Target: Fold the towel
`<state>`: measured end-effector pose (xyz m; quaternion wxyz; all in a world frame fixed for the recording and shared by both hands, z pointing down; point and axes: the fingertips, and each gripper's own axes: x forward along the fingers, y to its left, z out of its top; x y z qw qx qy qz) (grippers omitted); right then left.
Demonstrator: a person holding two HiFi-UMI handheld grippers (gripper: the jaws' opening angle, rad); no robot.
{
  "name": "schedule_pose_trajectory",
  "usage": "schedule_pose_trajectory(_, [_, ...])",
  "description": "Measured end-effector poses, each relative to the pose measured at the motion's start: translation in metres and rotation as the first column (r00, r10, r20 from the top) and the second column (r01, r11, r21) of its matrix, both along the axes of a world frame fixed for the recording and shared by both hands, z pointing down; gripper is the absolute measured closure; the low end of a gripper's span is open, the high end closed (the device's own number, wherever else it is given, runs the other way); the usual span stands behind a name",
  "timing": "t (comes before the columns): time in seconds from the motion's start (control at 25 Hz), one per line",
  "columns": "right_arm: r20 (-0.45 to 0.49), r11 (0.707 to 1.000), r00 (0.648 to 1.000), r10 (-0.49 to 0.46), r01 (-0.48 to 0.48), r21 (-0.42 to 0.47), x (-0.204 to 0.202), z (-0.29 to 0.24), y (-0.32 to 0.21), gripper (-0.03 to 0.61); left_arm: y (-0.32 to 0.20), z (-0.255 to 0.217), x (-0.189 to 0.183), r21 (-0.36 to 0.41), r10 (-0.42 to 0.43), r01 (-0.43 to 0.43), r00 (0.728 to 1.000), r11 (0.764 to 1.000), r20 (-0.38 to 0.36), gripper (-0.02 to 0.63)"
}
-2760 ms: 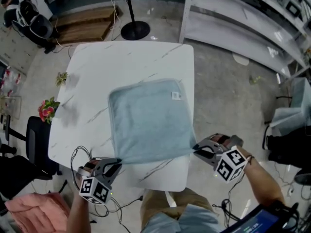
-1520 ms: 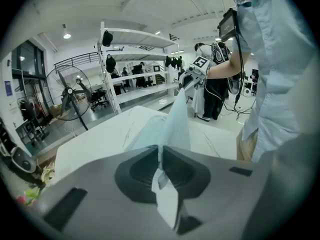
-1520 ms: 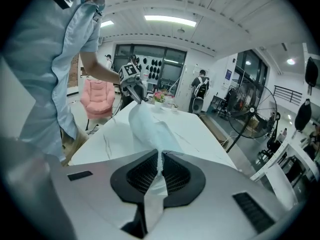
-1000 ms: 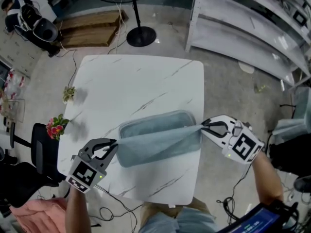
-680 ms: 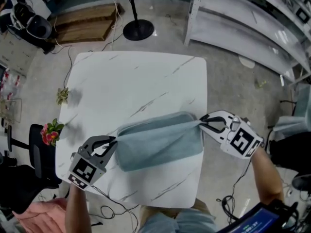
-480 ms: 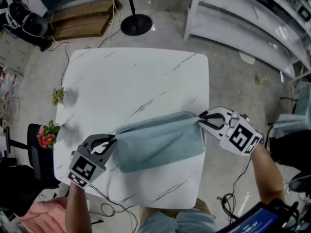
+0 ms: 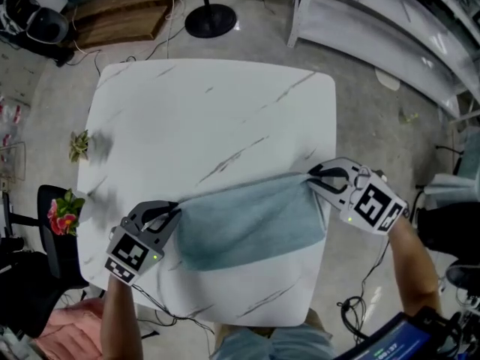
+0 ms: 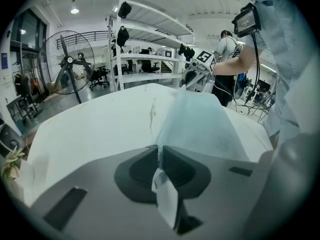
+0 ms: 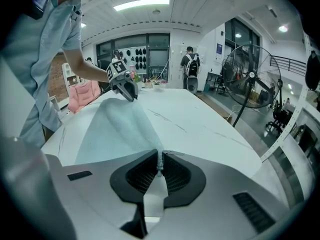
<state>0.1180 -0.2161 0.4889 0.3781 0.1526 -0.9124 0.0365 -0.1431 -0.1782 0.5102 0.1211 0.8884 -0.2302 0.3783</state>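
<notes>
While both grippers hang low over the near half of the table [image 7: 202, 111], the towel [image 7: 247, 227] spans the gap between them as a folded band.

Left gripper [image 7: 174, 210]: jaws pressed together on one towel corner, and a tuft of cloth pokes back through the pads.
Right gripper [image 7: 311, 178]: jaws also clamped on a corner, with cloth showing behind the pads.

Edges: the gripped edge runs taut from one jaw pair to the other, with the right end further from the person. Whether it touches the marble I cannot tell. The folded edge lies on the table on the person's side of both jaw pairs, short of the near table edge.

Room:
- Ahead of both jaw pairs is bare marble up to the far edge.
- Outboard of the right jaws, the table's side edge is just beside.
- Outboard of the left jaws, a strip of marble comes before the edge.
- A plant sprig [image 7: 77, 145] sits well apart from the left jaws, ahead and outboard.
- A fan stand base [image 7: 208, 21] and shelving [image 7: 375, 21] stand on the floor beyond the far edge.
</notes>
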Motion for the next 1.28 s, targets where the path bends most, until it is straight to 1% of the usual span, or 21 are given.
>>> schedule_pose_trajectory(0.12, [-0.046,1.0,0.999,0.019,-0.019,-0.011,0.001,0.015,-0.006,0.537,-0.007,0.007,-0.001,-0.009,-0.005,0.005,1.0,1.0,-0.016,0.577])
schedule_pose_trajectory(0.24, [-0.088,0.999,0.995,0.041,-0.043,-0.014,0.001,0.029,-0.011,0.538,-0.013,0.011,-0.002,-0.042,-0.048,0.046,0.997,0.998,-0.058,0.572])
schedule_pose_trajectory(0.32, [-0.085,0.997,0.994,0.067,-0.069,-0.027,0.0,0.033,-0.014,0.538,-0.016,0.012,-0.003,-0.088,-0.095,0.086,0.99,0.992,-0.103,0.569])
schedule_pose_trajectory(0.4, [-0.058,0.994,0.994,0.092,-0.095,-0.053,0.0,0.034,-0.015,0.537,-0.019,0.008,-0.005,-0.108,-0.124,0.11,0.982,0.988,-0.141,0.558])
schedule_pose_trajectory(0.44, [-0.03,0.992,0.994,0.102,-0.104,-0.07,0.001,0.032,-0.015,0.534,-0.019,0.004,-0.006,-0.099,-0.129,0.114,0.98,0.988,-0.152,0.544])
schedule_pose_trajectory(0.48, [0.011,0.989,0.993,0.117,-0.115,-0.094,0.001,0.028,-0.015,0.515,-0.02,-0.001,-0.007,-0.081,-0.13,0.119,0.979,0.99,-0.157,0.516])
schedule_pose_trajectory(0.56, [0.106,0.978,0.981,0.165,-0.148,-0.15,0.003,0.012,-0.016,0.431,-0.023,-0.012,-0.015,-0.033,-0.146,0.143,0.978,0.989,-0.15,0.411])
schedule_pose_trajectory(0.6, [0.144,0.973,0.971,0.193,-0.17,-0.159,0.005,0.001,-0.019,0.4,-0.026,-0.017,-0.022,-0.002,-0.166,0.167,0.976,0.986,-0.139,0.369])
schedule_pose_trajectory(0.64, [0.17,0.97,0.962,0.216,-0.191,-0.149,0.007,-0.011,-0.022,0.4,-0.03,-0.023,-0.032,0.033,-0.196,0.201,0.973,0.979,-0.125,0.362])
schedule_pose_trajectory(0.68, [0.184,0.97,0.956,0.227,-0.207,-0.125,0.007,-0.022,-0.024,0.402,-0.035,-0.031,-0.044,0.071,-0.235,0.244,0.965,0.967,-0.118,0.359])
schedule_pose_trajectory(0.76, [0.185,0.977,0.96,0.212,-0.204,-0.066,0.002,-0.039,-0.02,0.417,-0.043,-0.055,-0.063,0.133,-0.316,0.333,0.939,0.933,-0.136,0.361])
schedule_pose_trajectory(0.8, [0.174,0.982,0.966,0.19,-0.185,-0.04,-0.003,-0.046,-0.014,0.436,-0.044,-0.069,-0.067,0.151,-0.34,0.362,0.928,0.92,-0.153,0.37])
schedule_pose_trajectory(0.84, [0.157,0.987,0.974,0.161,-0.159,-0.022,-0.011,-0.051,-0.005,0.462,-0.042,-0.081,-0.065,0.163,-0.342,0.369,0.924,0.915,-0.168,0.407])
schedule_pose_trajectory(0.88, [0.137,0.992,0.982,0.129,-0.128,-0.015,-0.02,-0.053,0.007,0.477,-0.037,-0.088,-0.057,0.174,-0.321,0.35,0.931,0.92,-0.174,0.442])
schedule_pose_trajectory(0.92, [0.116,0.995,0.988,0.097,-0.095,-0.016,-0.03,-0.053,0.021,0.494,-0.03,-0.091,-0.046,0.179,-0.283,0.31,0.945,0.934,-0.165,0.464])
schedule_pose_trajectory(1.0, [0.082,0.999,0.996,0.035,-0.033,-0.03,-0.049,-0.047,0.05,0.508,-0.013,-0.085,-0.015,0.175,-0.183,0.202,0.976,0.964,-0.118,0.49])
schedule_pose_trajectory(1.04, [0.069,0.999,0.998,0.008,-0.006,-0.036,-0.057,-0.042,0.063,0.518,-0.005,-0.08,0.002,0.174,-0.134,0.149,0.986,0.973,-0.097,0.499])
schedule_pose_trajectory(1.16, [0.039,0.998,0.998,-0.047,0.048,-0.031,-0.075,-0.021,0.091,0.522,0.011,-0.056,0.045,0.17,-0.017,0.029,0.997,0.985,-0.069,0.522])
schedule_pose_trajectory(1.2, [0.024,0.998,0.998,-0.05,0.051,-0.03,-0.077,-0.014,0.095,0.522,0.014,-0.047,0.053,0.16,0.004,0.004,0.999,0.987,-0.052,0.523])
schedule_pose_trajectory(1.28, [-0.024,0.998,0.999,-0.041,0.04,-0.04,-0.074,0.003,0.101,0.52,0.013,-0.026,0.057,0.136,0.02,-0.021,1.0,0.991,0.005,0.523])
